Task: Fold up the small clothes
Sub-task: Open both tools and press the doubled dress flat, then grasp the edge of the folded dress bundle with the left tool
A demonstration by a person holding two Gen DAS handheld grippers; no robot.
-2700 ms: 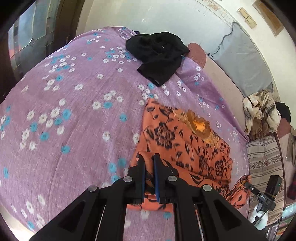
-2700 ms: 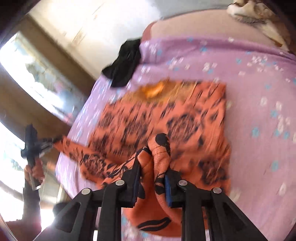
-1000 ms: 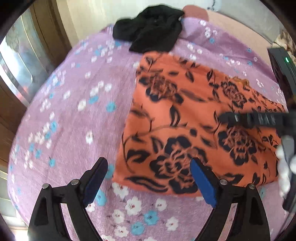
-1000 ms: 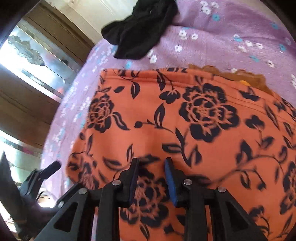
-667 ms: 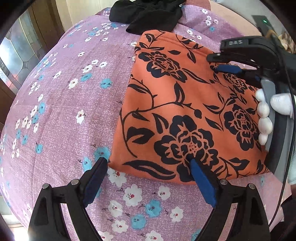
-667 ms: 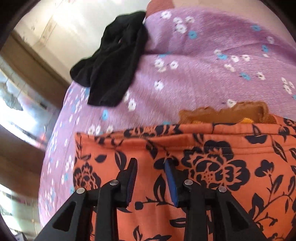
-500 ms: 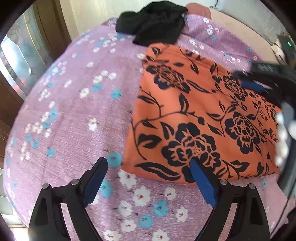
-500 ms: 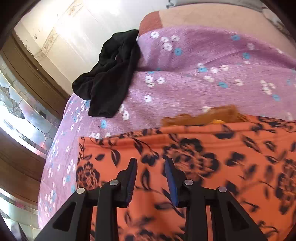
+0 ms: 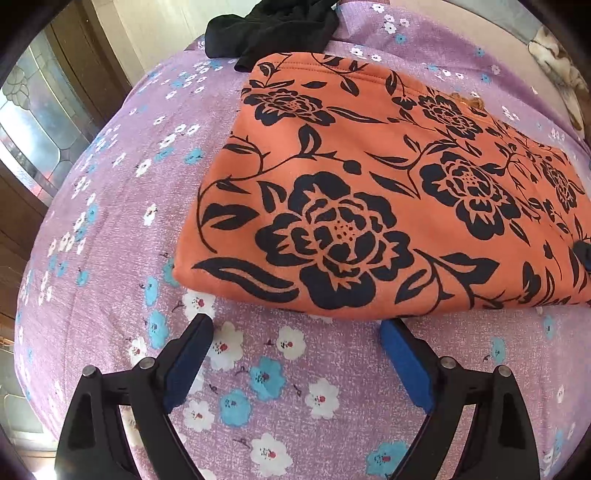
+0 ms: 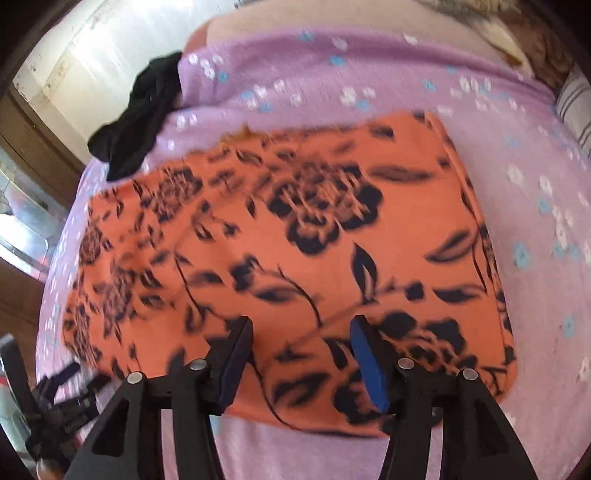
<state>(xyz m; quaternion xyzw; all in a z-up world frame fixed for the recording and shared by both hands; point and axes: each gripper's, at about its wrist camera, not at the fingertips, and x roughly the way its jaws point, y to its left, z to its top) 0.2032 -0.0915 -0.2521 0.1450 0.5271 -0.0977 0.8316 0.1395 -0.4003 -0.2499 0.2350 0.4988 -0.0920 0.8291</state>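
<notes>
Mostly, a purple bedsheet [image 9: 110, 229] with white and blue flowers is filling both views, and it is covering the bed from the near edge to the far wall. On it an orange garment [image 9: 369, 192] with a black flower print is lying folded into a thick, nearly rectangular stack. In the left wrist view the garment is sitting to the right of the middle, and its near folded edge is lying just beyond the fingertips. Beyond its far left corner a black garment [image 9: 273, 26] is lying in a crumpled heap at the far edge of the sheet, and the two seem to be touching or almost touching there. A small piece of golden trim [image 10: 236, 138] is peeking out at the far edge of the orange stack, seen in the right wrist view, which is blurred.

The left gripper [image 9: 295, 354] is hanging over bare sheet, just near of the garment; its blue-padded fingers are standing wide apart and are grasping nothing. The right gripper [image 10: 301, 350] is hovering over the near part of the orange garment, its jaws are opening, and only the flat cloth below is showing between them, so nothing is being pinched.
</notes>
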